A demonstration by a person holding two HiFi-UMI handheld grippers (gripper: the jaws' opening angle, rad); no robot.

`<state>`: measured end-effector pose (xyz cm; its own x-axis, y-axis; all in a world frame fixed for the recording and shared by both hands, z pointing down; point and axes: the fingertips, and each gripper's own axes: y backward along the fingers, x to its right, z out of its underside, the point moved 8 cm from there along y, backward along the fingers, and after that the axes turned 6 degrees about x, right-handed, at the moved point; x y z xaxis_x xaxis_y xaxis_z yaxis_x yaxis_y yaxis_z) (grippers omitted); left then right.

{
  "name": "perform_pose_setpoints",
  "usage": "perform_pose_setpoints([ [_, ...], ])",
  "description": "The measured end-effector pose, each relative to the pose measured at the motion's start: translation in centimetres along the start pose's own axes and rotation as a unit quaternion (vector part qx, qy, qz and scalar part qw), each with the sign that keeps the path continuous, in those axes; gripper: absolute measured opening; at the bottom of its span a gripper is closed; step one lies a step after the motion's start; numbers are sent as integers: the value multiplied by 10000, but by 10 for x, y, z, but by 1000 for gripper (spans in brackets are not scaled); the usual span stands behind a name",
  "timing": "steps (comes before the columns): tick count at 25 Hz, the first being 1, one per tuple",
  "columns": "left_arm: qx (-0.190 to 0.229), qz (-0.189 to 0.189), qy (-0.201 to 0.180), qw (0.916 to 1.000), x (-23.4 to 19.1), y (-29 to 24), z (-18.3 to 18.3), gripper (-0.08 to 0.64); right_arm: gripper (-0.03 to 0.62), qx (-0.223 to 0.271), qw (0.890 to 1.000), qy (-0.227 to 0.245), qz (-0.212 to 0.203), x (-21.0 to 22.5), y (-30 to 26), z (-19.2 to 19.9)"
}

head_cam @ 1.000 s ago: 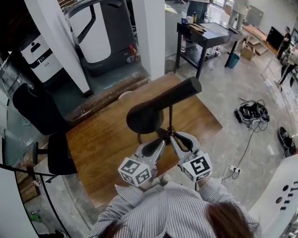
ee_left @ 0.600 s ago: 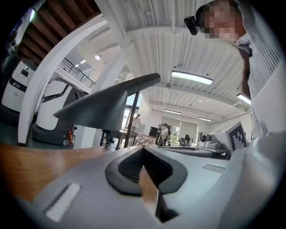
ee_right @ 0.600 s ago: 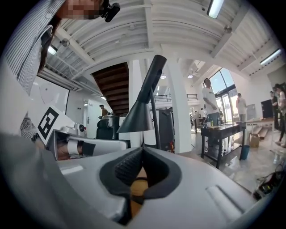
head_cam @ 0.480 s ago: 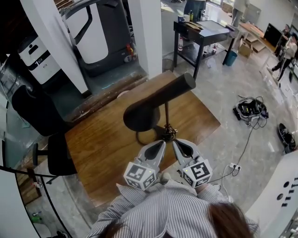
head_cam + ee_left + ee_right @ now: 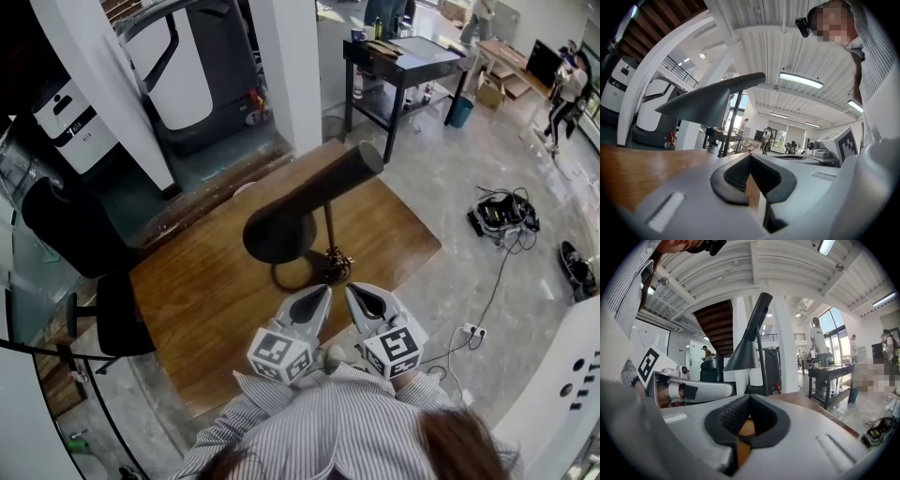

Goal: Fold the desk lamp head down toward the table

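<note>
The wooden table [image 5: 187, 300] and desk lamp [image 5: 281, 234] are seen steeply from overhead in the head view. Both gripper views are taken low and close over the near tabletop, faced roughly level toward the far side. The black workbench [image 5: 412, 58] is shared by all three.

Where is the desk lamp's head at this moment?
In the head view the lamp head is near the centre, raised above the wooden table on its stem, just beyond the left gripper and right gripper.

Left claw [image 5: 322, 292] shut, right claw [image 5: 353, 291] shut (side by side)
</note>
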<state>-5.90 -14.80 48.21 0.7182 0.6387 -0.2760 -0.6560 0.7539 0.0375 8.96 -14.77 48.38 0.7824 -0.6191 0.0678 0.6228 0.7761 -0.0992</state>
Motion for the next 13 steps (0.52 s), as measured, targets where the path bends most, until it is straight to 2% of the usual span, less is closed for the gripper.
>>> perform_pose_setpoints([
  [13, -25, -8, 72, 10000, 3, -1, 0, 6, 0, -153, 9999, -34, -39, -2, 0, 2],
])
